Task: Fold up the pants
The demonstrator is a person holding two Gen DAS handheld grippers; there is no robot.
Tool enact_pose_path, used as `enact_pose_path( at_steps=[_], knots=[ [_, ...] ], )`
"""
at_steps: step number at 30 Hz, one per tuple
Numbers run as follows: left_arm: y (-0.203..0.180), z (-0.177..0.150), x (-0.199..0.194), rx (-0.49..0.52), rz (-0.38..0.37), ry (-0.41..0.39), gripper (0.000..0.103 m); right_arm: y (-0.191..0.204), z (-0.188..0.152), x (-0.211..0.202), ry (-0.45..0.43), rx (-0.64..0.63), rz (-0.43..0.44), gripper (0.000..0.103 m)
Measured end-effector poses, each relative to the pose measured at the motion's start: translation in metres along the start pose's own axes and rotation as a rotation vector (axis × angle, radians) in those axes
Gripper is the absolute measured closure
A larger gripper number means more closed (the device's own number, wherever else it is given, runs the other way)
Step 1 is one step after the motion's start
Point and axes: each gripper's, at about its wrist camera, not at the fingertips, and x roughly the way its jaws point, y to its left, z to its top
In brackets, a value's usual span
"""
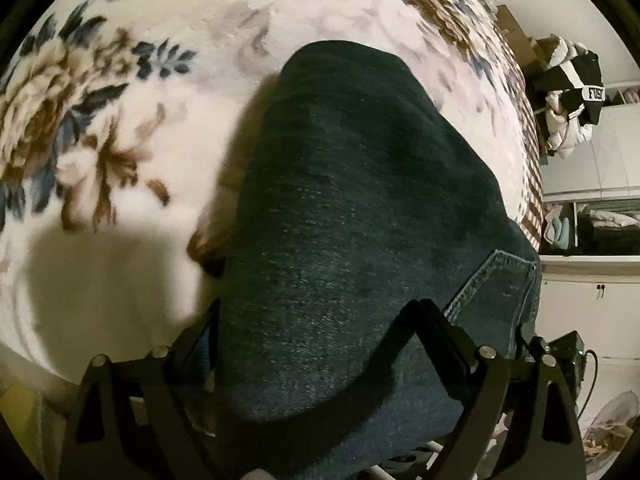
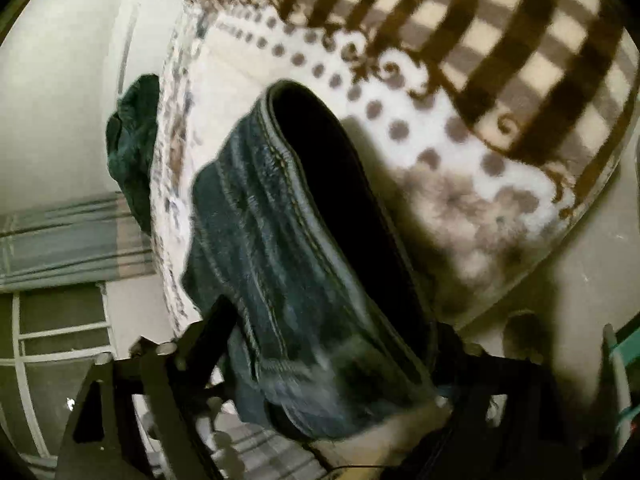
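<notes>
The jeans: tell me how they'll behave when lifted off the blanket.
The jeans will likely sag and drape: they already hang in curved folds between both tongs. Probably heavy for cloth, since the denim looks thick, with bulky seams at the waistband. Unlikely to slip on the fuzzy blanket.

Right claw [image 2: 332,344] grips denim pants [image 2: 288,248] over patterned blanket [image 2: 500,80].
</notes>
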Motion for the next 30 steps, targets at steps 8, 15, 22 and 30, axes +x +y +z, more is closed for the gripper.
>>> enact_pose_path(
  at_steps=[8, 15, 22, 30],
  knots=[
    [0.001, 0.001, 0.002, -0.014, -0.013, -0.015, 0.011, -0.003, 0.002, -0.005, 0.005, -0.02, -0.071, 0.03],
    [0.003, 0.001, 0.0, -0.019, -0.028, -0.034, 0.011, 0.01, 0.002, 0.016, 0.031, -0.109, -0.012, 0.017],
    [0.0, -0.001, -0.01, -0.004, -0.023, -0.115, 0.049, 0.016, -0.006, 0.014, -0.011, -0.134, -0.06, 0.057],
    [-0.013, -0.013, -0.049, 0.009, -0.056, -0.18, 0.082, 0.047, -0.018, -0.014, -0.024, -0.191, -0.074, 0.067]
  ],
)
